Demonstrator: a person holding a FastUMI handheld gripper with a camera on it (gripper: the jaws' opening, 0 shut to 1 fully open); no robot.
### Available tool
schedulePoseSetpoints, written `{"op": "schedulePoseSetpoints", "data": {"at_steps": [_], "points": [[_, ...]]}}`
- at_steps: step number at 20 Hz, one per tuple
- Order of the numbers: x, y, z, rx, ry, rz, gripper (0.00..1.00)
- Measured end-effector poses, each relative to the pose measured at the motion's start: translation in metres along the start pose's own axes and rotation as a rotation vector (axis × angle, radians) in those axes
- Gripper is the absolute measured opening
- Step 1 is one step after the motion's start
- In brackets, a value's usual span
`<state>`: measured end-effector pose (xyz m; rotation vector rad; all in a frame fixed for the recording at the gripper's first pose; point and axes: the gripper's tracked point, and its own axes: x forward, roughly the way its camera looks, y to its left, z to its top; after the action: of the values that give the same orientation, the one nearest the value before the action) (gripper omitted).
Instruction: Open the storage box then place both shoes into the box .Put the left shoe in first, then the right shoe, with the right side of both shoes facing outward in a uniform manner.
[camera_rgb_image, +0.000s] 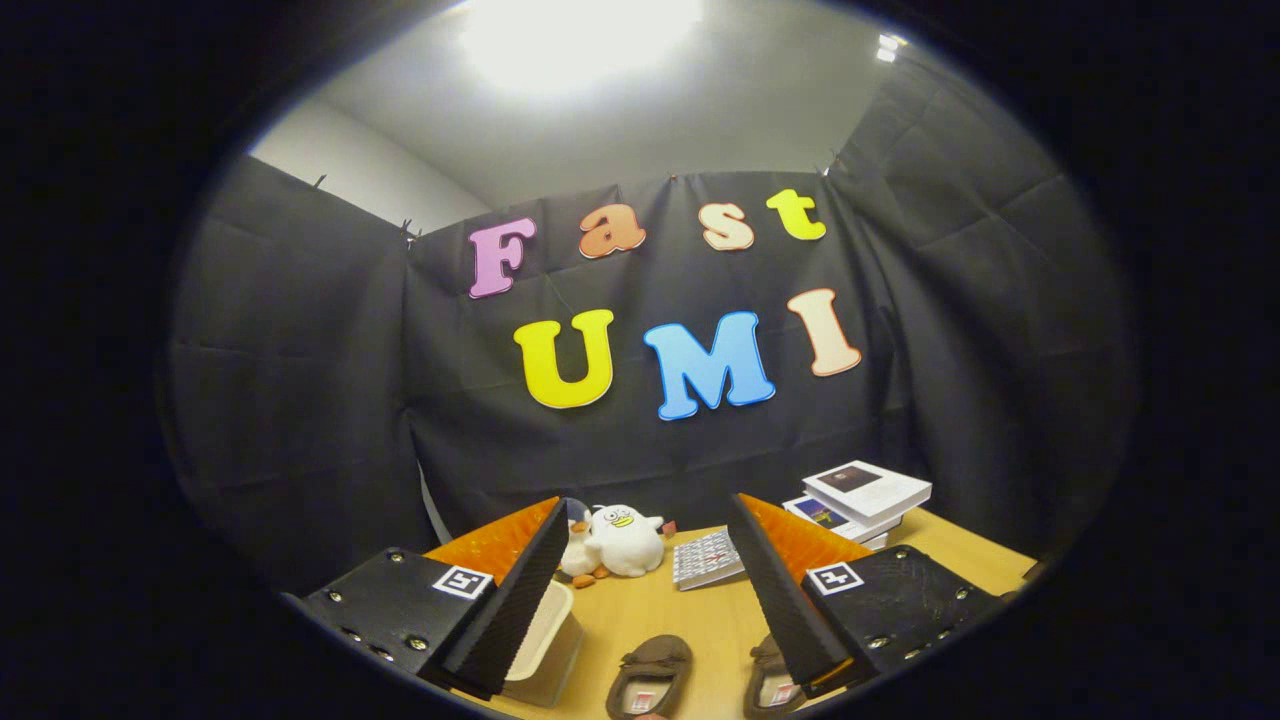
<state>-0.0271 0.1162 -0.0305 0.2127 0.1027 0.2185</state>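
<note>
With the gripper (640, 600) held wide open and empty above the table (700, 610), two soft, light shoes (650, 675) are seen just below, likely best pinched at the heel collar.

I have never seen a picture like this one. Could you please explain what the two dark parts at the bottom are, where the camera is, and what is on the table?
The camera rides on a hand-held gripper and looks forward along its two fingers, the dark slanted parts you noticed. A person carries this tool; there is no robot arm. The fingers stand wide apart and hold nothing.

Below is a wooden table. Between the fingers lies one brown shoe; a second shoe sits partly behind the other finger. A pale storage box shows beside the first finger. Further away are a white plush duck, a small keyboard-like item and a stack of books.
</note>
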Motion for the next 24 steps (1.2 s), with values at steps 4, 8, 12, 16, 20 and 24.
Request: {"op": "schedulePoseSetpoints", "data": {"at_steps": [4,8,12,16,20,24], "points": [[0.005,0.018,-0.029,0.123,0.064,0.059,0.98],[0.009,0.030,-0.064,0.243,0.152,0.086,0.97],[0.013,0.041,-0.101,0.405,0.247,0.108,0.97],[0.016,0.053,-0.137,0.594,0.354,0.135,0.98],[0.019,0.064,-0.169,0.727,0.432,0.148,0.98],[0.020,0.080,-0.197,0.877,0.512,0.175,0.98]]}}
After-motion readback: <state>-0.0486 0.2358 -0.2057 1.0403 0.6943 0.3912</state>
